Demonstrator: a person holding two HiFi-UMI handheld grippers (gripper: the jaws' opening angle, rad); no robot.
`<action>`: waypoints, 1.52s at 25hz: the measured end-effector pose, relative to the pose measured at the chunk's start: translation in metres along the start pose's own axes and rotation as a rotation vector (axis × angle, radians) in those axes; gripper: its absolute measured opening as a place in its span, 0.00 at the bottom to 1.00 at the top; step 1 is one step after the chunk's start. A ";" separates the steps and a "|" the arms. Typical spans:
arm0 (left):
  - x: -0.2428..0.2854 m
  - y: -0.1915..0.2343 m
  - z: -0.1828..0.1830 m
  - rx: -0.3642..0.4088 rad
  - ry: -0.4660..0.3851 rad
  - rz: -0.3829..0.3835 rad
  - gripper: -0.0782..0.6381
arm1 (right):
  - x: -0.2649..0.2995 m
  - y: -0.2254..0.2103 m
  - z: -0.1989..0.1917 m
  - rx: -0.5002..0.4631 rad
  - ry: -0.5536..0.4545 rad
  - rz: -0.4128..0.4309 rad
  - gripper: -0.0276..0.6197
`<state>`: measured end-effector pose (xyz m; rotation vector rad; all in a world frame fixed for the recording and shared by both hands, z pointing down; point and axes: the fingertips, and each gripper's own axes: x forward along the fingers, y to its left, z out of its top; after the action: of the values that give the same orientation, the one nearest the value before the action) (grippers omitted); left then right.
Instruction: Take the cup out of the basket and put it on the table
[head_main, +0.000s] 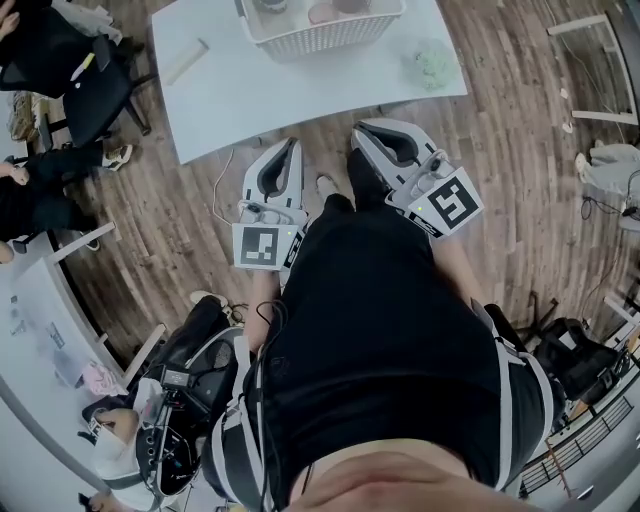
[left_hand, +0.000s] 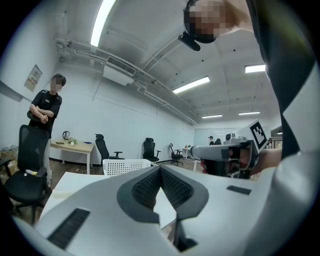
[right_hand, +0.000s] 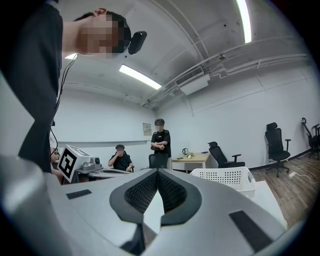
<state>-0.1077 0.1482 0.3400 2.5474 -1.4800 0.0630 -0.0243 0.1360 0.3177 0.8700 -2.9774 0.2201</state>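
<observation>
Zero steps done: my left gripper (head_main: 293, 145) and right gripper (head_main: 362, 130), pressed together and empty, hang short of white perforated plastic basket (head_main: 322, 38) on white surface (head_main: 250, 95).

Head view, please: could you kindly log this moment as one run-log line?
stage: pre-grasp | left gripper: shut, empty | right gripper: shut, empty | both: short of table | basket: on table, untouched

Head view: steep dwn; gripper views lvl, share basket (right_hand: 225, 177).

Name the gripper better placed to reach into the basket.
Left, marginally: the left gripper points almost straight at the basket; the right gripper has it off to one side. Both are shut, empty.
</observation>
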 end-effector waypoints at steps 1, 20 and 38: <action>0.006 0.001 0.000 0.001 0.003 0.002 0.14 | 0.001 -0.006 0.001 0.003 -0.003 0.001 0.07; 0.160 -0.009 0.030 -0.009 0.007 0.066 0.14 | 0.011 -0.164 0.024 0.014 -0.035 0.085 0.07; 0.246 0.092 -0.007 0.091 0.223 0.136 0.14 | 0.048 -0.231 0.012 0.101 -0.035 0.068 0.07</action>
<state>-0.0640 -0.1053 0.3929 2.4097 -1.5905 0.4285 0.0595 -0.0839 0.3381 0.7893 -3.0549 0.3644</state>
